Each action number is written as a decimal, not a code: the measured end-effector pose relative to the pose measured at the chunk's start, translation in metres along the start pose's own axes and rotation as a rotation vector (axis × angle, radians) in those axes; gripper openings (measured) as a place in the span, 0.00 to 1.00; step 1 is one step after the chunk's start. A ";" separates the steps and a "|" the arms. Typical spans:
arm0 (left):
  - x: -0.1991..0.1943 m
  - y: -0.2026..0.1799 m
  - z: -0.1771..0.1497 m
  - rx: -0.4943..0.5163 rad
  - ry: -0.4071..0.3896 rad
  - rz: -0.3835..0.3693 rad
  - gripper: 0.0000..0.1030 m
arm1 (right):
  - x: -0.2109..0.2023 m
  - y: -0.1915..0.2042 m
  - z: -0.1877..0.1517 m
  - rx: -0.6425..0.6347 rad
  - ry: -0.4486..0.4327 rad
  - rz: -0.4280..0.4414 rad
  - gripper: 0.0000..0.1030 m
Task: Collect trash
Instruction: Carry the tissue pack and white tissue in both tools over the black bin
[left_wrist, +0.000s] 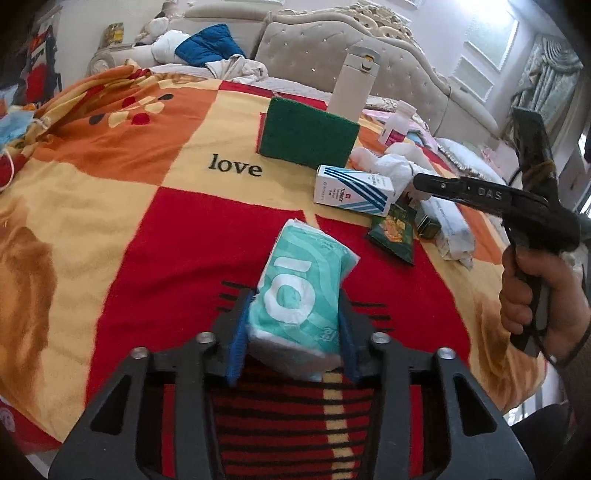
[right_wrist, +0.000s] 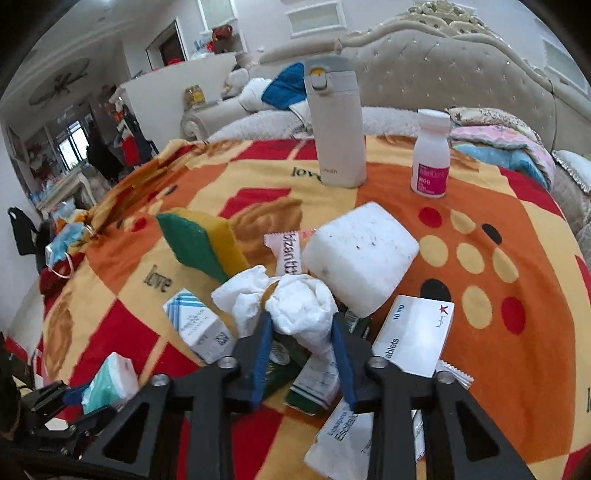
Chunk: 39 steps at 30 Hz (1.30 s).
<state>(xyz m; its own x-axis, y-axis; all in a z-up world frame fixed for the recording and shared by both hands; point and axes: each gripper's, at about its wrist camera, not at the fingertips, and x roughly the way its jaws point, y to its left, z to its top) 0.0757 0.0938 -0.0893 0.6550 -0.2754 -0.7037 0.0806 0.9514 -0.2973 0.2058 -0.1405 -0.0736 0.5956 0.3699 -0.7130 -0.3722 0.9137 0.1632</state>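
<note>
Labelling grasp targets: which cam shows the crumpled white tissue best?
Right wrist view: the crumpled white tissue sits centred and close, between the right gripper fingers. Left wrist view shows only a small part of it far right, behind the striped box, near the right gripper's tip.

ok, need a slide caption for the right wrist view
Right gripper closes on crumpled white tissue among medicine boxes, sponge and thermos on patterned blanket.

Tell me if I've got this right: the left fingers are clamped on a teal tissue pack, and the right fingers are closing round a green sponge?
Not quite. The right fingers are around a crumpled white tissue, as the right wrist view shows; the green sponge lies apart, untouched. The left fingers do clamp the teal tissue pack.
</note>
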 end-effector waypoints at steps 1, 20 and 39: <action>-0.003 -0.001 0.000 -0.001 -0.005 -0.002 0.35 | -0.004 0.001 -0.001 0.004 -0.008 0.017 0.23; -0.051 -0.076 0.002 0.076 -0.093 0.033 0.36 | -0.152 -0.029 -0.089 -0.018 -0.168 -0.040 0.23; -0.042 -0.159 -0.009 0.177 -0.053 0.044 0.36 | -0.210 -0.079 -0.156 0.093 -0.266 -0.071 0.23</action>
<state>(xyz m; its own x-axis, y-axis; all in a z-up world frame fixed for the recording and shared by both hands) 0.0287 -0.0470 -0.0181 0.6987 -0.2301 -0.6773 0.1790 0.9730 -0.1459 -0.0014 -0.3165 -0.0433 0.7880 0.3244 -0.5233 -0.2631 0.9458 0.1901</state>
